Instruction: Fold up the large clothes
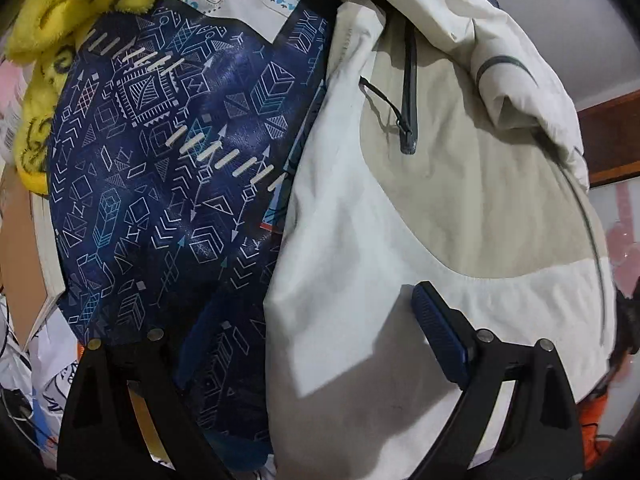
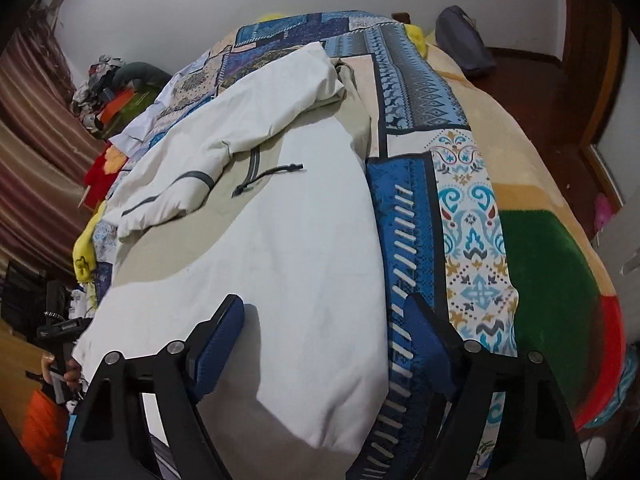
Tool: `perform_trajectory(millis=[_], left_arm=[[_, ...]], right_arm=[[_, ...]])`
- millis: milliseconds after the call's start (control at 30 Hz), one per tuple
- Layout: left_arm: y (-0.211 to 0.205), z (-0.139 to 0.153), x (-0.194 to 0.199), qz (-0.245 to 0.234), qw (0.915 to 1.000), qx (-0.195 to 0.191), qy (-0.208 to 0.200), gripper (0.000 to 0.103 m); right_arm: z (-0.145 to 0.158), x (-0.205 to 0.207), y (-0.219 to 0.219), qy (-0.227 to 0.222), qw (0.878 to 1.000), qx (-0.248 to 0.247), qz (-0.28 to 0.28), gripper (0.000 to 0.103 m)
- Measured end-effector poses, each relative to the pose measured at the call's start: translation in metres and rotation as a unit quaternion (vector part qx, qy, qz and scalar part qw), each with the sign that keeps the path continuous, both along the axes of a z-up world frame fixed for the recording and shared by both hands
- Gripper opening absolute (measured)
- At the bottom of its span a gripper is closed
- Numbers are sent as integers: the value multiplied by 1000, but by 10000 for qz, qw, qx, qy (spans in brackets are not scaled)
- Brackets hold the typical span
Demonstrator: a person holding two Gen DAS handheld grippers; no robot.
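While both hand-held grippers hover with jaws apart, the right hand-held gripper straddling the hem corner and the left hand-held gripper gripping nothing, the cream, beige-panelled fabric jacket lies on the blue patterned bedspread. One sleeve lies across the chest; folding looks barely begun. Its long axis runs away from the grippers, hem nearest.

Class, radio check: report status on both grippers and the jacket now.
Left gripper open over jacket, nothing held. Right gripper open, straddling jacket's lower corner, not gripping. Sleeve already folded across front. Nothing in the way.
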State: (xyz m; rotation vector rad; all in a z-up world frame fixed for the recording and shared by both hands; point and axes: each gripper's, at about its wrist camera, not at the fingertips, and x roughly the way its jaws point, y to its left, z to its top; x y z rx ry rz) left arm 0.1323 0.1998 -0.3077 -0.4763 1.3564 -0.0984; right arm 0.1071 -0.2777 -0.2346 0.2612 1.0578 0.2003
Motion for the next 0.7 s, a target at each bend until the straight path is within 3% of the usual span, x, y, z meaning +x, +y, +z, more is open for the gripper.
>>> perform_trajectory(millis=[67, 167, 233, 333, 467, 700], left_arm=[[-8, 3, 1, -118, 9999, 6, -70, 90], [-24, 13, 5, -339, 9990, -117, -254, 67], [-36, 18, 10, -464, 9983, -81, -356, 35], [-48, 25, 19, -500, 9980, 66, -369, 11], [-66, 55, 31, -633, 9939, 383, -813, 7], [-73, 141, 68, -557, 9788, 490, -1909, 6]], right_arm=[[0, -1, 4, -13, 10000, 8, 62, 63], [4, 1, 11, -33, 9996, 152, 247, 39], [4, 4, 18, -49, 9991, 137, 395, 28], [6, 10, 29, -120, 9983, 149, 559, 14], [17, 20, 42, -382, 9964, 92, 748, 9], [60, 59, 59, -1128, 9906, -16, 772, 7]])
